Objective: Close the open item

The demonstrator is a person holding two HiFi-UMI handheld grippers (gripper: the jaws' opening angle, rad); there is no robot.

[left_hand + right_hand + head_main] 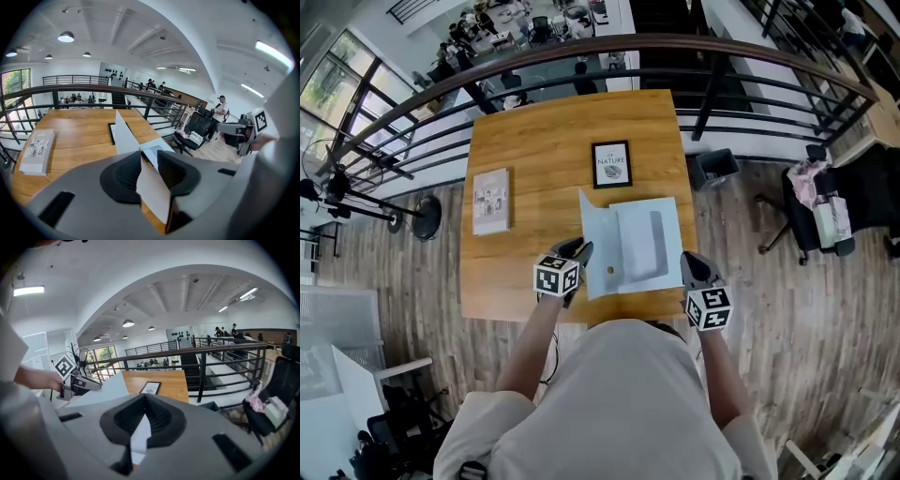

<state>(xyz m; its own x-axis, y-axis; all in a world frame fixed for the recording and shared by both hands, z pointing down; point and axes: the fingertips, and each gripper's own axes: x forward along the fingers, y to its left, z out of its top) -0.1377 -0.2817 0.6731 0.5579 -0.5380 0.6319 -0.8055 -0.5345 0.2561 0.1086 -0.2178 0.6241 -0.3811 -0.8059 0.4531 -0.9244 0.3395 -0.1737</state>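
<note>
Closing looks to be at its lifting step: right of the book (pixel 491 201) on the wooden table (pixel 534 141), the left gripper (pixel 149 159) pinches the free edge of the pale blue cover (pixel 595 239), which stands tilted up off the tabletop. The folder (pixel 652 244) lies open near the table's front edge, just in front of the framed print (pixel 611 164), and at its right side the right gripper (pixel 143 427) is clamped on a thin pale edge, probably the folder's base. Next, I judge, the cover must swing rightward and settle flat, the right gripper clearing before the 2 halves meet.
</note>
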